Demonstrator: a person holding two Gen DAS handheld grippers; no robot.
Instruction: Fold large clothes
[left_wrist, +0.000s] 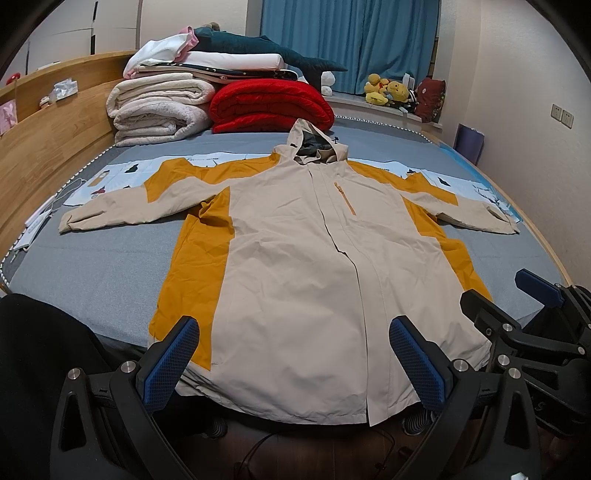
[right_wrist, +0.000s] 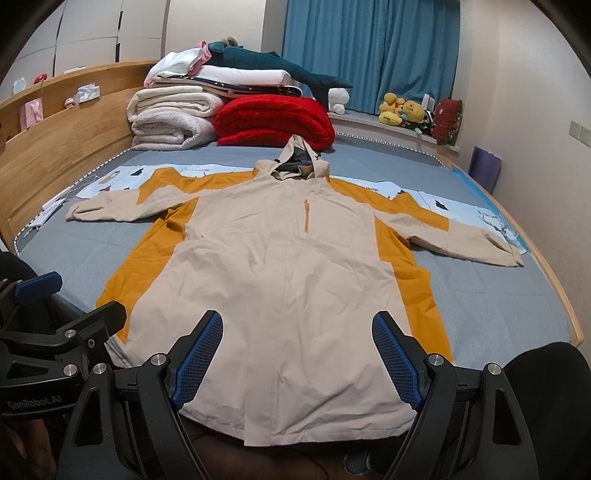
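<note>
A large beige and mustard hooded jacket (left_wrist: 295, 258) lies flat and face up on the grey bed, sleeves spread to both sides, hood toward the far end, hem hanging slightly over the near edge. It also shows in the right wrist view (right_wrist: 280, 266). My left gripper (left_wrist: 295, 339) is open and empty, hovering over the hem near the jacket's left half. My right gripper (right_wrist: 297, 339) is open and empty over the hem, beside the left one. The right gripper also shows in the left wrist view (left_wrist: 517, 306); the left one shows in the right wrist view (right_wrist: 70, 299).
Folded white blankets (left_wrist: 159, 110), a red quilt (left_wrist: 269, 107) and a teal plush (left_wrist: 258, 48) are stacked at the far end of the bed (left_wrist: 92, 266). A wooden headboard (left_wrist: 48, 140) runs along the left. Plush toys (left_wrist: 388, 90) sit on the window ledge.
</note>
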